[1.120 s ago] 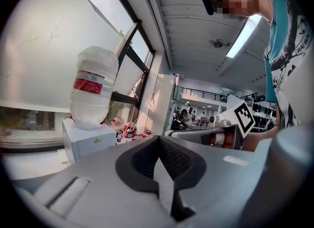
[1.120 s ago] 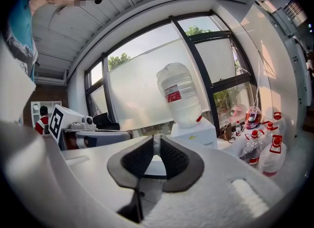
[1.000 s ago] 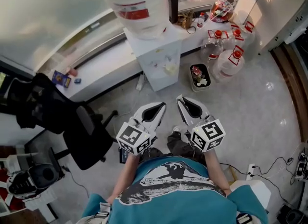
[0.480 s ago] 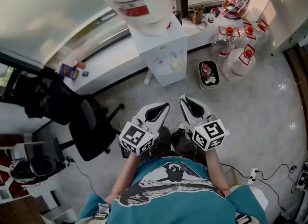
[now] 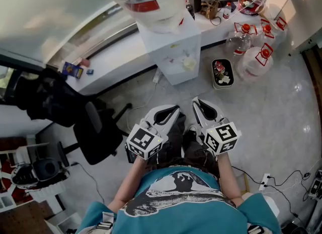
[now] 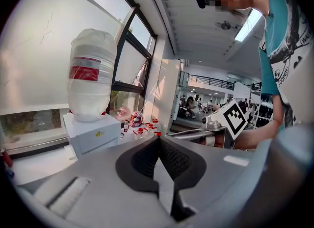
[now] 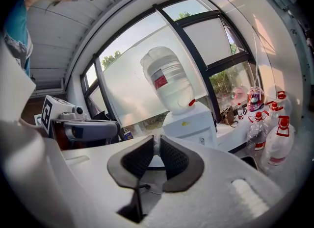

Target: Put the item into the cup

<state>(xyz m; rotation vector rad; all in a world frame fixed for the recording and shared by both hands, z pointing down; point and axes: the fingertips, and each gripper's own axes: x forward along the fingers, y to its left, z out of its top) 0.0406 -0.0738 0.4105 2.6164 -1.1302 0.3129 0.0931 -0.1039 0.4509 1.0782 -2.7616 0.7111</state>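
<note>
- The left gripper point(image 5: 175, 108) has its fingers point(image 6: 142, 158) pressed together at the tips, with nothing between them.
- The right gripper point(image 5: 196, 100) has its fingers point(image 7: 175, 161) a narrow gap apart, and they are empty.
- Both are held side by side above the floor point(image 5: 271, 112), close in front of the person, pointing towards the dispenser point(image 5: 173, 52).
- A bin point(image 5: 223, 73) stands on the floor just beside the dispenser, with bottles point(image 5: 254, 59) past it.
- A chair point(image 5: 95, 137) stands to the left.
- Cup and item: I cannot tell where they are.

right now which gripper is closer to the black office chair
Left. In the head view the left gripper is just right of the black office chair; the right gripper is farther right still.
</note>
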